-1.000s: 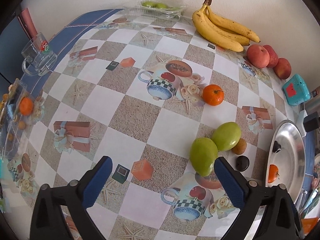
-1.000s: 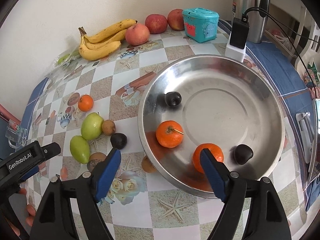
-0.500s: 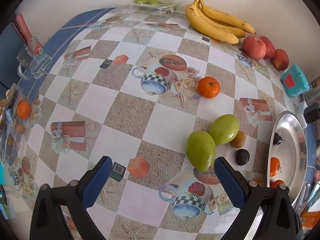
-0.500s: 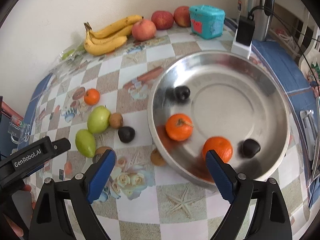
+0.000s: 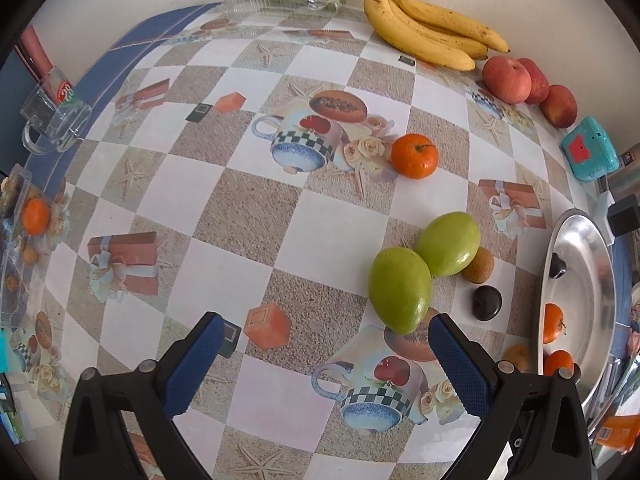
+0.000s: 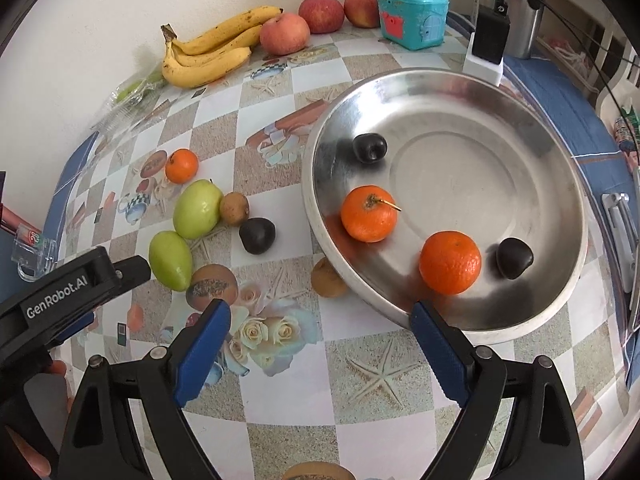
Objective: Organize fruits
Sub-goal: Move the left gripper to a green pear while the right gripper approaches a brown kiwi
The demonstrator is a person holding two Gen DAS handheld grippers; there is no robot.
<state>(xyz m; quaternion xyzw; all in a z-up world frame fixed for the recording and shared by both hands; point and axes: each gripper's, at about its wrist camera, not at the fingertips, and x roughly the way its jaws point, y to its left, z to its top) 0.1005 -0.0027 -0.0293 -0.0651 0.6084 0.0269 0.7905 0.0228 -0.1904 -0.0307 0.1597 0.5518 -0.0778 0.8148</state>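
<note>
While both tools hang over the checkered surface (image 5: pixel 248 216), nothing sits between either pair of blue pads. Right hand-held gripper (image 6: pixel 320 330): jaws spread wide, empty, poised over the near rim of the steel bowl (image 6: pixel 560 168). Inside the bowl: two tangerines (image 6: pixel 369 213), one with a short stem and one nearer the rim (image 6: pixel 450 262), plus two dark plums, one at the far-left wall (image 6: pixel 369 147) and one at the right (image 6: pixel 514 258). A small brown fruit (image 6: pixel 326 280) lies on the surface, touching or tucked just under the bowl's left edge. Left hand-held gripper (image 5: pixel 326 332): jaws also spread, empty, pointing down at the cloth just short of two green mangoes (image 5: pixel 400 290) that touch each other. Beside them, a brown kiwi-like fruit (image 5: pixel 479 265) and a dark plum (image 5: pixel 486 303). A lone tangerine (image 5: pixel 414 155) sits farther off. Against the wall: a banana bunch (image 5: pixel 428 36), three red apples (image 5: pixel 506 80), a teal box (image 5: pixel 589 155).
</note>
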